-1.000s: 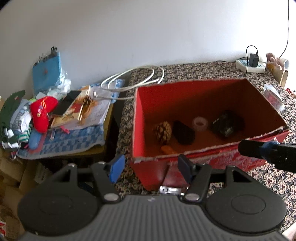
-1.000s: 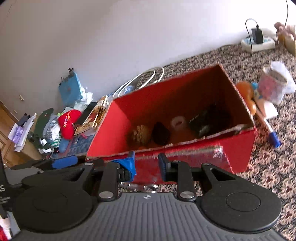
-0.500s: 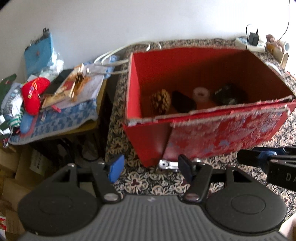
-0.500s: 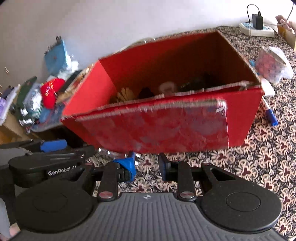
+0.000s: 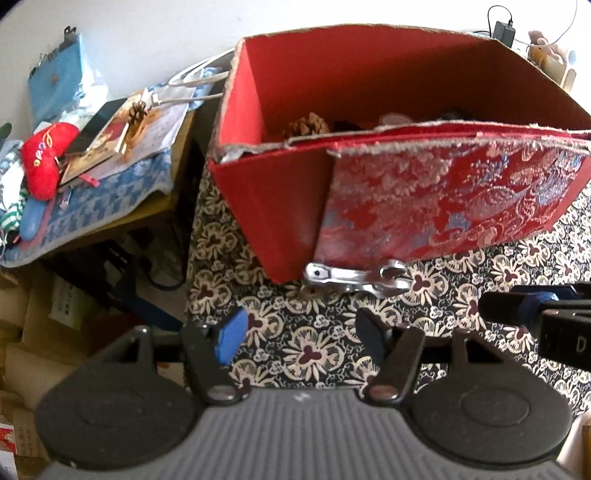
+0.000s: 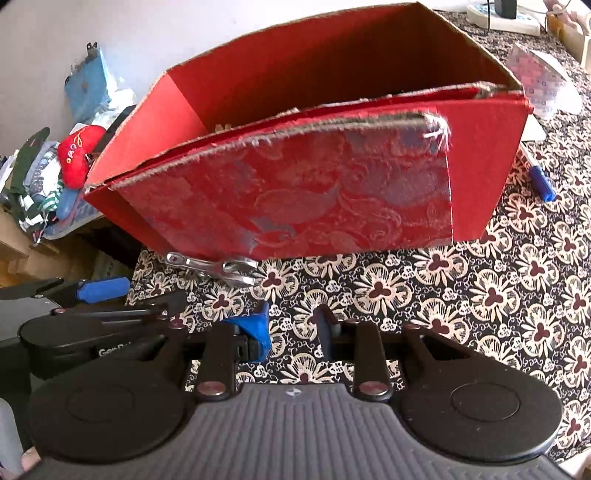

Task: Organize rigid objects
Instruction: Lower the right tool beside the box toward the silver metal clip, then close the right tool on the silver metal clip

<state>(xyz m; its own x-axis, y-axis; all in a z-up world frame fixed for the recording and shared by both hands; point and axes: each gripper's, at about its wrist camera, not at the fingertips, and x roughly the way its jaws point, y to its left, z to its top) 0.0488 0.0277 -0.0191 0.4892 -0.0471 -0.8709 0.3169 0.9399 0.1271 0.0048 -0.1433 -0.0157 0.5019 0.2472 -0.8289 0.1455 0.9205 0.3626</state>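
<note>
A red cardboard box (image 5: 280, 206) with a brocade front stands on the patterned tablecloth; it also shows in the right wrist view (image 6: 484, 177). A pinecone (image 5: 306, 125) peeks over its rim; the rest inside is hidden. A shiny metal clip-like tool (image 5: 354, 277) lies on the cloth against the box's front bottom edge, also in the right wrist view (image 6: 214, 267). My left gripper (image 5: 299, 332) is open and empty just short of the tool. My right gripper (image 6: 291, 328) is open a little and empty, right of the tool.
A side table at the left holds a red plush (image 5: 42, 158), books, a small pinecone (image 5: 137, 110) and white cable. A blue marker (image 6: 541, 182) and a patterned pouch (image 6: 535, 77) lie right of the box. A power strip (image 6: 502, 16) sits far back.
Both grippers have dropped low and drawn back from over the box to the cloth in front of it. The metal tool has come into full view. Neither gripper's jaw opening has changed.
</note>
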